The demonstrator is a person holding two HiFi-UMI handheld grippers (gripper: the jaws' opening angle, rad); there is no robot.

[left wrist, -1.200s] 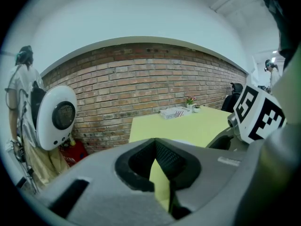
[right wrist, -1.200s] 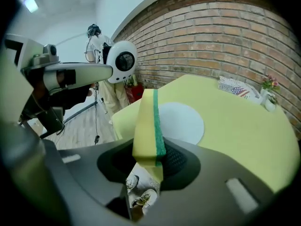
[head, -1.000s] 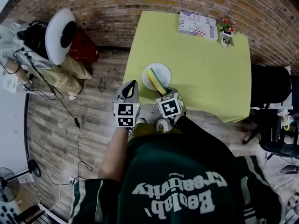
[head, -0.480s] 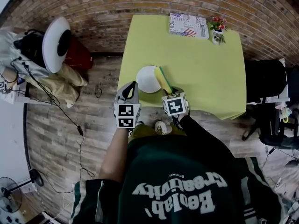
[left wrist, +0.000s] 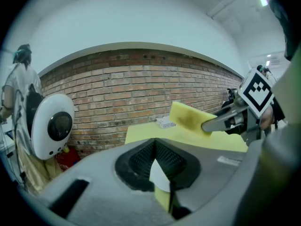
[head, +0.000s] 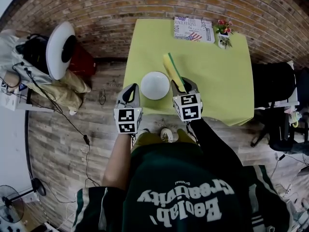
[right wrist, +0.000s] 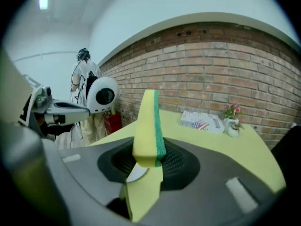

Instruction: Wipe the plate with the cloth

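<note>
1. The round white plate [head: 155, 85] sits on the yellow-green table [head: 217, 81], toward its near left corner, and looks bare
2. The right gripper [head: 184, 87], just right of the plate, is clamped on one end of a yellow block sponge with a green scouring face [head: 172, 67], which stands in for the task's cloth; the sponge juts out past the plate's right rim, lifted clear and not touching it
3. The left gripper [head: 131, 91] hangs just left of the plate, its jaws drawn together on nothing, so nothing steadies the plate
4. As I judge it, no wiping contact is being made now; the next stroke calls for bringing the sponge back over the plate and laying a broad face flat on it
5. Main risk: the plate is unheld and close to the table edge, so a hard sideways stroke could slide it toward that edge
6. Second risk: the sponge is gripped only by its end, so pressing down may bend it or twist it out of the jaws, and a steep approach could let the jaw tips scrape the plate
7. A printed book [head: 193, 29] and a small flower pot [head: 222, 33] lie well beyond the plate, out of harm's way
</note>
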